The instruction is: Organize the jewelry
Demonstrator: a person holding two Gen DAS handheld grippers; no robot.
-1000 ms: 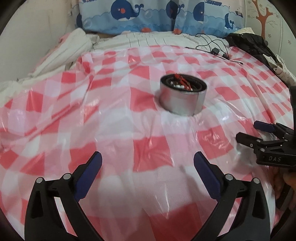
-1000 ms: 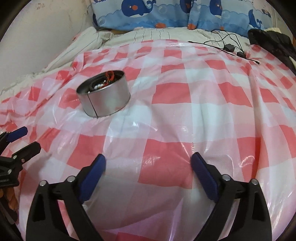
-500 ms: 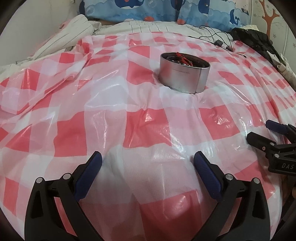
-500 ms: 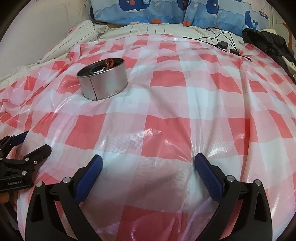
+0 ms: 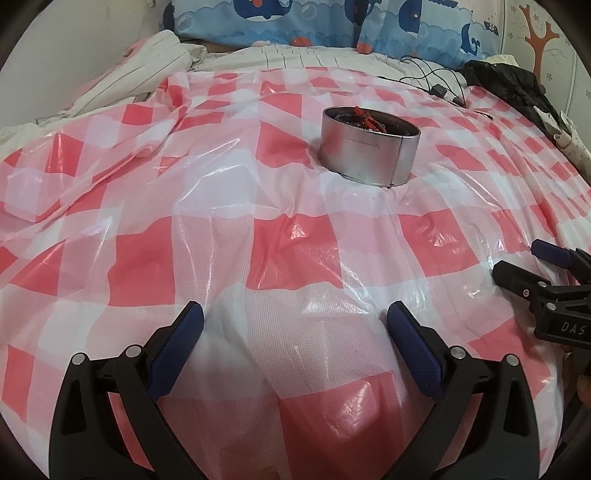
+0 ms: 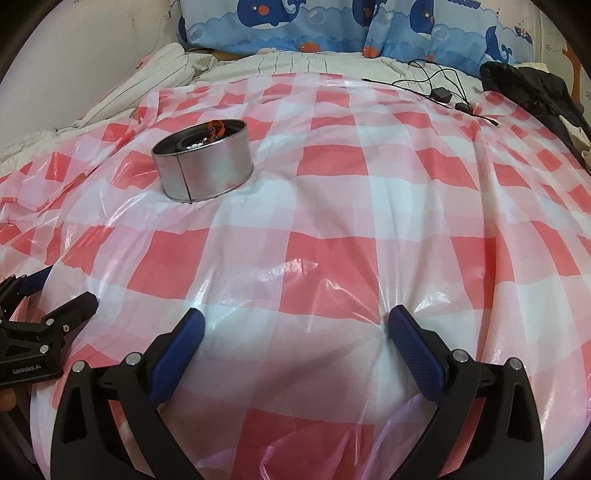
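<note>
A round silver tin (image 5: 367, 149) stands on the red-and-white checked plastic sheet (image 5: 221, 240). It holds red bead jewelry (image 5: 367, 118), and white beads show in the right wrist view (image 6: 197, 144). The tin also shows in the right wrist view (image 6: 205, 160) at the left. My left gripper (image 5: 294, 325) is open and empty, low over the sheet, well short of the tin. My right gripper (image 6: 295, 326) is open and empty too. Each gripper shows at the edge of the other's view: the right (image 5: 532, 266), the left (image 6: 55, 288).
Whale-print blue pillows (image 6: 332, 26) lie at the back. Black cables with a small adapter (image 6: 439, 90) and a dark garment (image 6: 535, 92) lie at the back right. Striped white bedding (image 5: 147, 70) is bunched at the back left.
Both grippers have drawn back and lowered toward the near edge of the sheet, so the tin sits farther off. Both stayed open and empty.
</note>
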